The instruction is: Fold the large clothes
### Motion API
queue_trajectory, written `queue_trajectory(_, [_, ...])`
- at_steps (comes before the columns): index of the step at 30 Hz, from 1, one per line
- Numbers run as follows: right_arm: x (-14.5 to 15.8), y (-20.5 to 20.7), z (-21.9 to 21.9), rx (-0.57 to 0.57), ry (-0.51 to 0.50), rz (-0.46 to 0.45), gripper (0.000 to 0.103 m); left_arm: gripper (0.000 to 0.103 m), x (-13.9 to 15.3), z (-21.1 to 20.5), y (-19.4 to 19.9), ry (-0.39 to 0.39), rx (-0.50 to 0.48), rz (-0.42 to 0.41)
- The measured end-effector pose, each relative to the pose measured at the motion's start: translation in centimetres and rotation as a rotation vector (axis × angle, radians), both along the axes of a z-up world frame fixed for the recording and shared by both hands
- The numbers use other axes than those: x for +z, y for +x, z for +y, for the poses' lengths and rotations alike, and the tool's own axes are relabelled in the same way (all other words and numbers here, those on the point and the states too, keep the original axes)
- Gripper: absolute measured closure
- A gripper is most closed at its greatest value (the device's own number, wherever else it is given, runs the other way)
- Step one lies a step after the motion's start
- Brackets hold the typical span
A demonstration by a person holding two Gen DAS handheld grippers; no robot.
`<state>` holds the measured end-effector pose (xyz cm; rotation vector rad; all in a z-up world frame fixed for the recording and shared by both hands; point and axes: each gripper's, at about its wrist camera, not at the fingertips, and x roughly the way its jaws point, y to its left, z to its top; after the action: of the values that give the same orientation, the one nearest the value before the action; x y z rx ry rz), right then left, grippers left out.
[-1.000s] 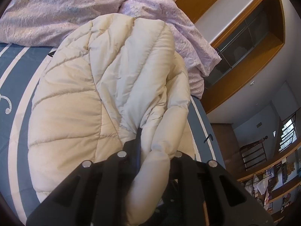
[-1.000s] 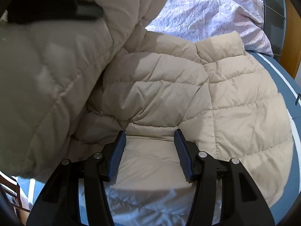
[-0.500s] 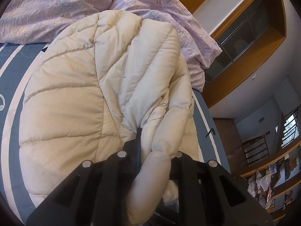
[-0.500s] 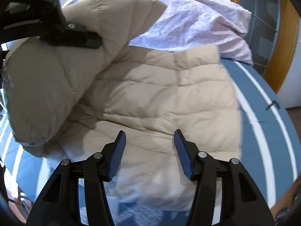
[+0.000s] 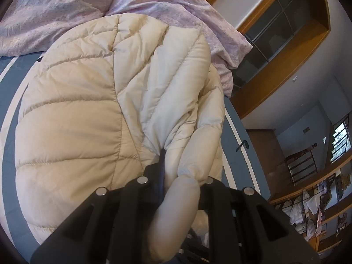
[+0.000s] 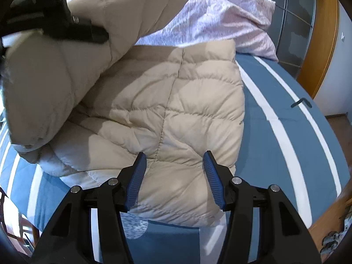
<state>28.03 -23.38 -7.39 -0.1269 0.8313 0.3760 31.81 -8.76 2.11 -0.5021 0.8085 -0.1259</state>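
A cream quilted puffer jacket (image 5: 72,114) lies on a blue bed cover with white stripes (image 6: 275,118). My left gripper (image 5: 173,173) is shut on a bunched part of the jacket and holds it lifted over the rest. In the right wrist view this raised part (image 6: 50,83) hangs at the upper left, with the left gripper (image 6: 72,28) clamped on it. My right gripper (image 6: 173,169) is open and empty, just above the jacket's near edge (image 6: 176,198).
A crumpled lilac duvet (image 5: 66,6) lies at the head of the bed, also in the right wrist view (image 6: 215,15). A wooden-framed cabinet (image 5: 283,39) stands beyond it. Shelves with clutter (image 5: 312,204) are at the far right.
My right gripper has pulled back from the jacket, so more of the bed shows. My left gripper keeps its hold on the lifted part and has carried it further over the jacket.
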Motion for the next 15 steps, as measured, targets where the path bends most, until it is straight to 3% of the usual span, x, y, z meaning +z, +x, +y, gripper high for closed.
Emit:
queue_trajectory(8, [-0.7,1.1,-0.9,-0.021,0.064,0.016,0.048,0.087,-0.5,-2.7,0.8,-0.006,-0.078,0.02])
queue_trajectory(11, [-0.8,1.2,-1.3,-0.026,0.087,0.023,0.048,0.082,-0.5,-3.4,0.9,-0.007,-0.106,0.031])
queue_trajectory(15, [-0.8,1.1,-1.3,-0.029,0.095,0.028,0.048,0.059,0.5,-3.6,0.3,-0.007,-0.116,0.016])
